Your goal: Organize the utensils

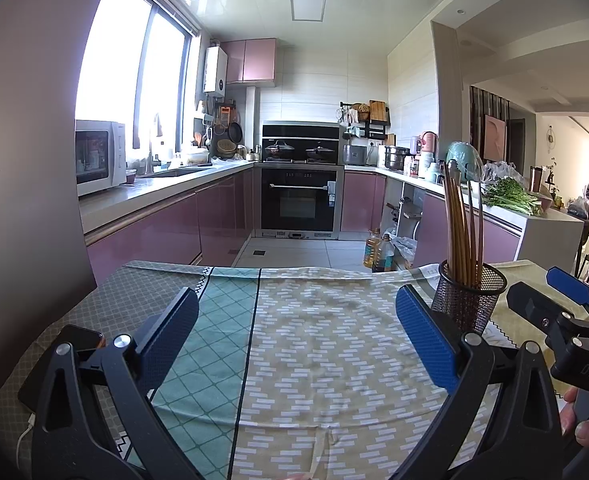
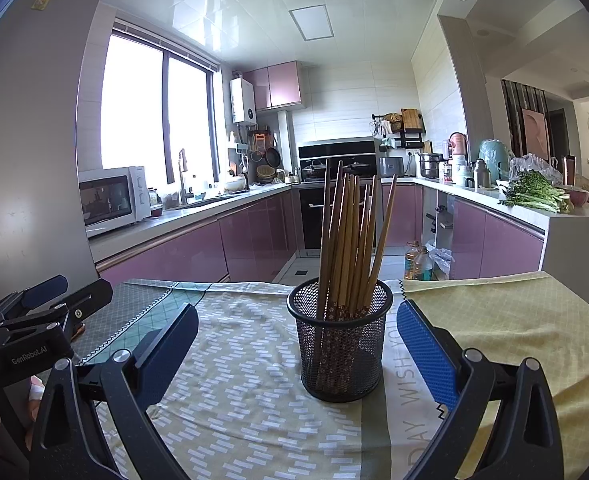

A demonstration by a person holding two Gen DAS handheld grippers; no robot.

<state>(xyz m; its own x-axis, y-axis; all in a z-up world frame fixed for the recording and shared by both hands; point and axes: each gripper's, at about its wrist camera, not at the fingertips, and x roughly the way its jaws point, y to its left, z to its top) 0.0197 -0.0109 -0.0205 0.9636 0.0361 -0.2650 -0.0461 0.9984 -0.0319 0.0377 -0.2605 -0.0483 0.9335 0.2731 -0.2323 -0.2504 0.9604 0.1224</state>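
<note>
Table [image 2: 514, 320] carries patterned cloth [image 2: 234, 380], mesh holder [image 2: 340, 344]

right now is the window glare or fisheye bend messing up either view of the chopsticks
Left wrist view: window blown out white, chopsticks clear but bowed near the right edge. Right wrist view: same window glare, chopsticks central, sharp and nearly straight in the holder; the table edge curves.

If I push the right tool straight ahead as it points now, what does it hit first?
Most likely the black mesh holder full of chopsticks. It stands on the tablecloth centred between the right tool's open fingers, so it would slide in between them. Exact depth is unclear.
</note>
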